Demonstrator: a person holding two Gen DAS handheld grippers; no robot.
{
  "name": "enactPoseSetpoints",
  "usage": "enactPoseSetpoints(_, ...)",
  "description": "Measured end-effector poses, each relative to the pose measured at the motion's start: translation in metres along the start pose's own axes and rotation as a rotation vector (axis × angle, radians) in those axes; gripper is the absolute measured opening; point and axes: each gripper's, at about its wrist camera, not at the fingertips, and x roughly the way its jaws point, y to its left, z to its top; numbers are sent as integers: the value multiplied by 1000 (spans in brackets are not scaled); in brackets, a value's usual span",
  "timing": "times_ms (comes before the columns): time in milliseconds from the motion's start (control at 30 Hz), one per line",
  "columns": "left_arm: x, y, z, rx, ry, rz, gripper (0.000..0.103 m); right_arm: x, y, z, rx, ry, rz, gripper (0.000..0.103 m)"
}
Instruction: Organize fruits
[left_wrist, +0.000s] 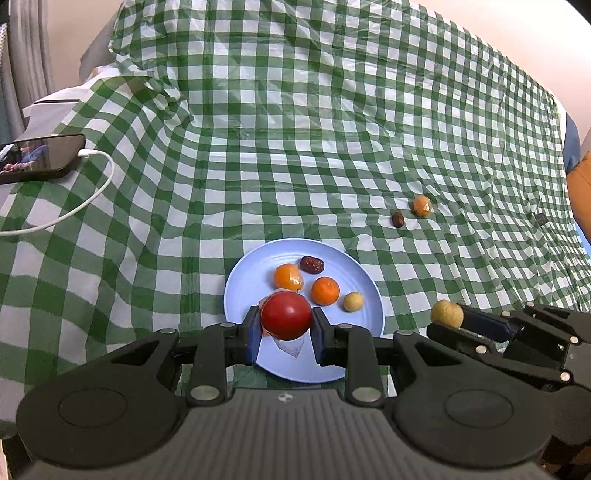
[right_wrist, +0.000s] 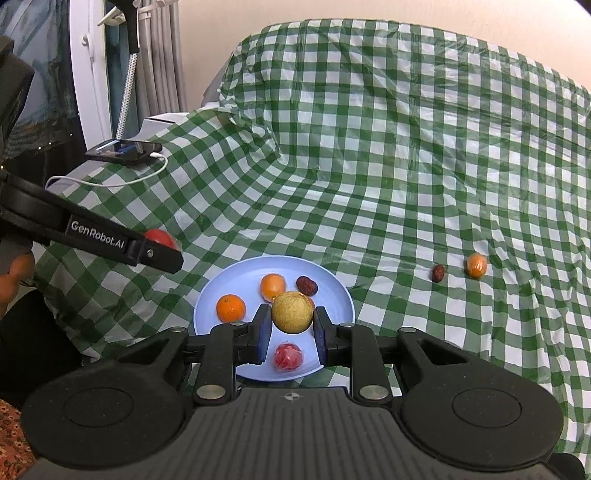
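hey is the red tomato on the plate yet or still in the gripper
Still in the gripper. The left gripper is shut on the red tomato, both pads pressing its sides, holding it above the blue plate.

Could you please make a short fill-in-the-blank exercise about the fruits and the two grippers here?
1. The left gripper holds a ____ fruit.
2. The right gripper holds a yellowish-tan fruit above the blue ____.
3. The tablecloth is white and ____.
4. Two fruits lie apart from the plate, and the darker one is a ____ date.

Missing words: red; plate; green; brown
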Motion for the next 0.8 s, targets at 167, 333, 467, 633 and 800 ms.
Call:
enactPoseSetpoints(167,12,-4,8,0,12,-5,30,11,-2,1,-2,19,6,25)
enactPoseSetpoints(333,27,-5,14,4,28,-5,30,24,-3,2,3,37,11,25)
enactPoseSetpoints(467,41,-3,17,4,44,-5,30,37,-4,4,5,51,16,25)
enactPoseSetpoints(633,60,0,24,0,68,-2,30,55,-4,6,6,76,21,25)
enactPoseSetpoints(800,79,3,28,-1,93,6,30,73,-5,7,9,102,23,26)
